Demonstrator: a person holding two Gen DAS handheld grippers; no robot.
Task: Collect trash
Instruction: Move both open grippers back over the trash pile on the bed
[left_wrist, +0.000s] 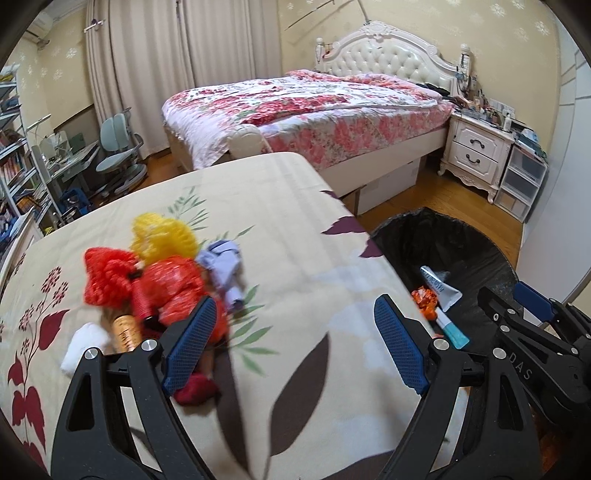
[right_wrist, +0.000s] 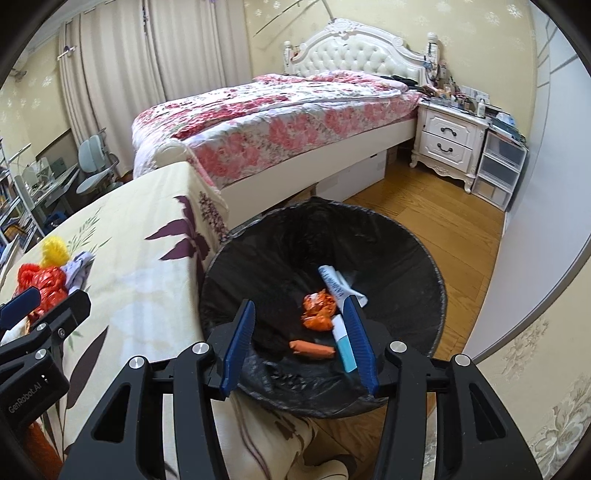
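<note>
A heap of trash lies on the floral tablecloth: a yellow mesh, a red mesh, a red plastic bag, a crumpled lilac piece, a white tissue and a bronze cylinder. My left gripper hovers just right of the heap, open wide and holding nothing. My right gripper hangs open above the black-lined bin, nothing between its fingers. In the bin lie an orange wrapper, a white and teal tube and an orange stick.
The bin stands on the wooden floor against the table's right edge. Behind are a bed with a floral quilt, a white nightstand, plastic drawers, a desk with a chair and shelves at far left.
</note>
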